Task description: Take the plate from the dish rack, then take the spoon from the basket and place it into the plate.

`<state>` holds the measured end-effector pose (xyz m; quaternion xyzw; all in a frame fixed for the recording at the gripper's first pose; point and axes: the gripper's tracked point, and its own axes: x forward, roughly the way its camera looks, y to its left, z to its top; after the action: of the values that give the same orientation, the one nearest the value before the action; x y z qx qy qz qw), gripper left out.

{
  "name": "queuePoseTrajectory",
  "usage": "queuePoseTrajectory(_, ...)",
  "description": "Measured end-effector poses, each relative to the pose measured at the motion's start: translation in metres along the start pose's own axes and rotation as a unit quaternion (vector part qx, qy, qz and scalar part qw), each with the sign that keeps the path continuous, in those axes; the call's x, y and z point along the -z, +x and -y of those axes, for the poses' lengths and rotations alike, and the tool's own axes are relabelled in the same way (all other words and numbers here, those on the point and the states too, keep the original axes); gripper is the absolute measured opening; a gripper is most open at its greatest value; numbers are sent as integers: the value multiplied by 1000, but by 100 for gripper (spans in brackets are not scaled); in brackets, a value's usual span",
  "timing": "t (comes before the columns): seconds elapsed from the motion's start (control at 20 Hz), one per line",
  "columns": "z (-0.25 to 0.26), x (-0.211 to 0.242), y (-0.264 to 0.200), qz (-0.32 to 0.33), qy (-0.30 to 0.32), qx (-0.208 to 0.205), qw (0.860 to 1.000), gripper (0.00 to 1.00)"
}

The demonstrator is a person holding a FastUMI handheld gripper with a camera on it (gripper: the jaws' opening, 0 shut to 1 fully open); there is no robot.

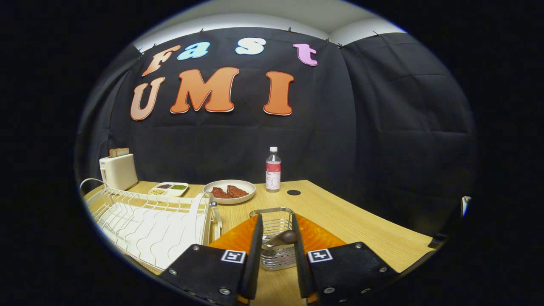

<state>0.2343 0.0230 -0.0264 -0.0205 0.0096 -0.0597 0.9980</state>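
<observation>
tongs (276,236) open narrowly, fingers flanking a wire-mesh metal basket (275,238) without pressing it. spoon (282,239), dull rounded metal, lies in the basket between the fingers. orange plate (318,238) sits flat under the basket on the pale wooden table (352,221). white ribbed dish rack (148,221) at ten o'clock of the tongs.

You have a white wire dish rack (148,221) beside an orange plate (316,238), with a silvery mesh basket (276,238) holding a dark-handled spoon (282,239). Farther back: a cream toaster (118,171), a white bowl (229,190) of reddish-brown food, and a clear bottle (273,169) with a red-and-white label, all on a pale woodgrain table (361,221).
</observation>
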Motion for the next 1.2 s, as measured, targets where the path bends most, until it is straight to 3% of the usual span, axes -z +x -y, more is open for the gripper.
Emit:
queuePoseTrajectory(0.05,-5,-1,0,0,11,-12,1000,23)
queuePoseTrajectory(0.2,5,-7,3,3,5,2,1000,11)
queuePoseTrajectory(0.35,-1,-24,-5,13,32,-11,999,10)
queuePoseTrajectory(0.9,17,-111,-65,90,-1,11,996,9)
queuePoseTrajectory(1.2,10,-139,-114,114,-2,2,993,9)
